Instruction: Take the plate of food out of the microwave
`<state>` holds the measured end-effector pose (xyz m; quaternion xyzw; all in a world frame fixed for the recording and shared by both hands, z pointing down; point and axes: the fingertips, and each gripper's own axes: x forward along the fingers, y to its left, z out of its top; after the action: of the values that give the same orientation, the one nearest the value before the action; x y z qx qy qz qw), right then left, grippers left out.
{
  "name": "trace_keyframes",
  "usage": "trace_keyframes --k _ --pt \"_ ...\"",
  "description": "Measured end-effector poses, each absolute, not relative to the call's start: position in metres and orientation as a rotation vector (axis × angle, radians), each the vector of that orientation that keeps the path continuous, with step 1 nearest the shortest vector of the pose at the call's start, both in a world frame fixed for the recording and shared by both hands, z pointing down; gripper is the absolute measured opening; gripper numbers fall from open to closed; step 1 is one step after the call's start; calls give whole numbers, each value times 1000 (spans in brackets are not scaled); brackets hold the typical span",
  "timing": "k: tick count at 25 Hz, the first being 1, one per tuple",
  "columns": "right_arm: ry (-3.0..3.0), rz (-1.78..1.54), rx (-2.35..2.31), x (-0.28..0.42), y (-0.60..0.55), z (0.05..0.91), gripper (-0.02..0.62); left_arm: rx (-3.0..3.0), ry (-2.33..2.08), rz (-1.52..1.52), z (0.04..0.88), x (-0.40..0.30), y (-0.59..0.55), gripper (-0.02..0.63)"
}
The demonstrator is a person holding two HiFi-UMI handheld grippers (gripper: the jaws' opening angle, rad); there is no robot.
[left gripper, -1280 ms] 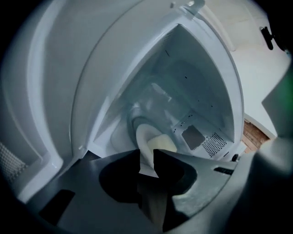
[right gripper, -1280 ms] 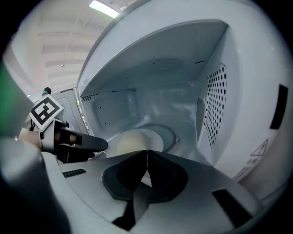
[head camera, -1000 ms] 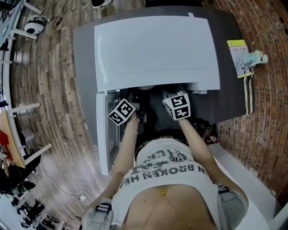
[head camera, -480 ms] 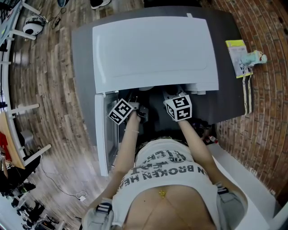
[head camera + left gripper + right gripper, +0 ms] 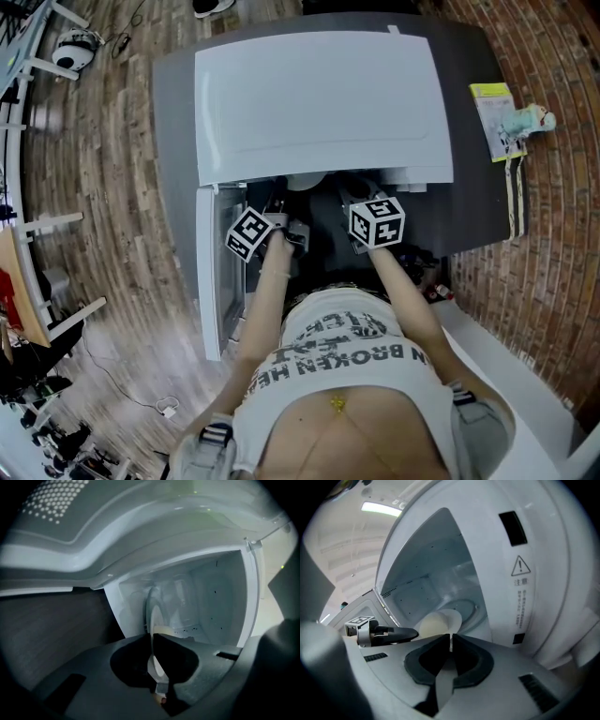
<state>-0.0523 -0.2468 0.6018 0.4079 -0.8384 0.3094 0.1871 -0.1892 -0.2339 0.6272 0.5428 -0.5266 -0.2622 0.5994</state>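
Note:
A white microwave (image 5: 323, 103) stands on a grey table (image 5: 173, 122), its door (image 5: 208, 281) swung open to the left. A white plate (image 5: 440, 620) with a pale mound of food sits at the mouth of the cavity, over the glass turntable (image 5: 464, 609). My left gripper (image 5: 152, 641) is shut on the plate's rim, which shows edge-on. From the other side, my right gripper (image 5: 450, 641) is shut on the rim too. In the head view both grippers (image 5: 284, 208) (image 5: 354, 199) reach under the microwave's front edge, where a sliver of plate (image 5: 305, 182) shows.
A yellow-green leaflet (image 5: 495, 112) and a small pale figure (image 5: 531, 120) lie on the table's right end. A brick surface runs along the right. A white counter (image 5: 497, 356) is at lower right. Wooden floor with stands and cables lies to the left.
Both grippers have shifted only slightly at the microwave's mouth, the right marker cube a little to the right. Their hold on the plate is unchanged.

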Motion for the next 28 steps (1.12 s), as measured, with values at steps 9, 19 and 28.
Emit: trace_keyframes --k 9,19,28 --pt "-2410 1229 1141 -58 -245 604 84 1191 -1190 -613 628 -190 -214 23" --pt "-2402 1529 1078 -62 -252 618 101 1170 -1162 -608 628 -188 -210 23" --pt "-2381 1694 1042 -66 -255 624 100 1175 -1146 -594 626 -185 -205 23"
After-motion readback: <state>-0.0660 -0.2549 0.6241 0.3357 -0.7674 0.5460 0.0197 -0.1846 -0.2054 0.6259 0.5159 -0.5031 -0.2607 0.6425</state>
